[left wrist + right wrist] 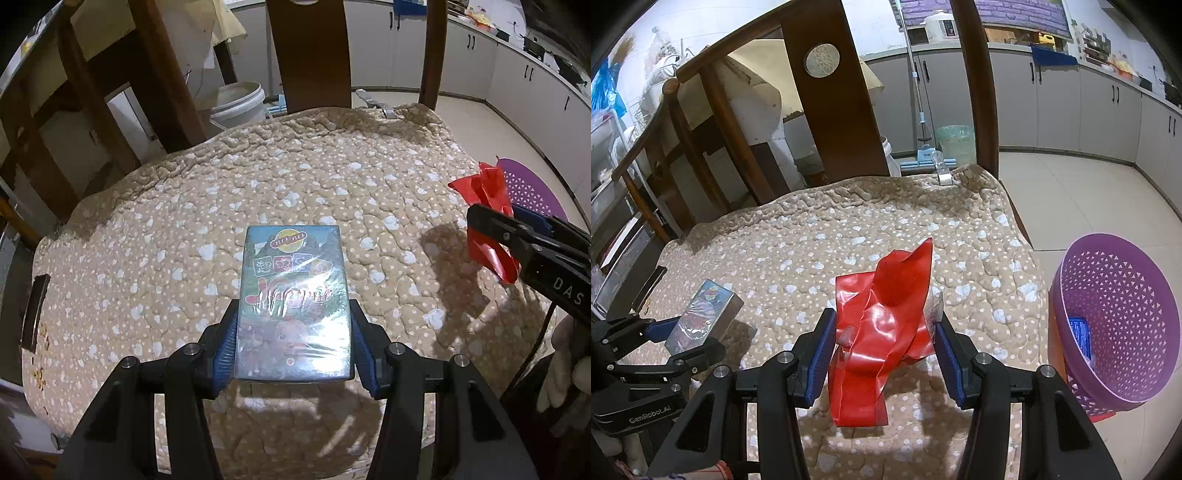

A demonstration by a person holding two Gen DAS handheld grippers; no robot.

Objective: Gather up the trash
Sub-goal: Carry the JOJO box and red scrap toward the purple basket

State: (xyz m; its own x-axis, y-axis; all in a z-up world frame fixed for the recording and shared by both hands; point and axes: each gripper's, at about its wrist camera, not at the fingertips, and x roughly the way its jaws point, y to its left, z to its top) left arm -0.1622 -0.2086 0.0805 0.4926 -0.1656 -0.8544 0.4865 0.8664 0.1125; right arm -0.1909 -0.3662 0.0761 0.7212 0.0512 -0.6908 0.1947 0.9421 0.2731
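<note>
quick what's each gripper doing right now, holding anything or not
Left gripper: closed on the shiny plastic-wrapped rectangular card box, lifted above the quilted beige cushion.
Right gripper: closed on the crumpled red plastic wrapper.

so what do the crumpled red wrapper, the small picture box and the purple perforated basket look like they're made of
Crumpled red wrapper: thin glossy plastic film, judging by its sharp creases and bright highlights.
Small picture box: probably printed card under clear shrink film, since wrinkled glare runs across the print.
Purple perforated basket: moulded plastic, semi-matte, with an even grid of triangular holes.
</note>
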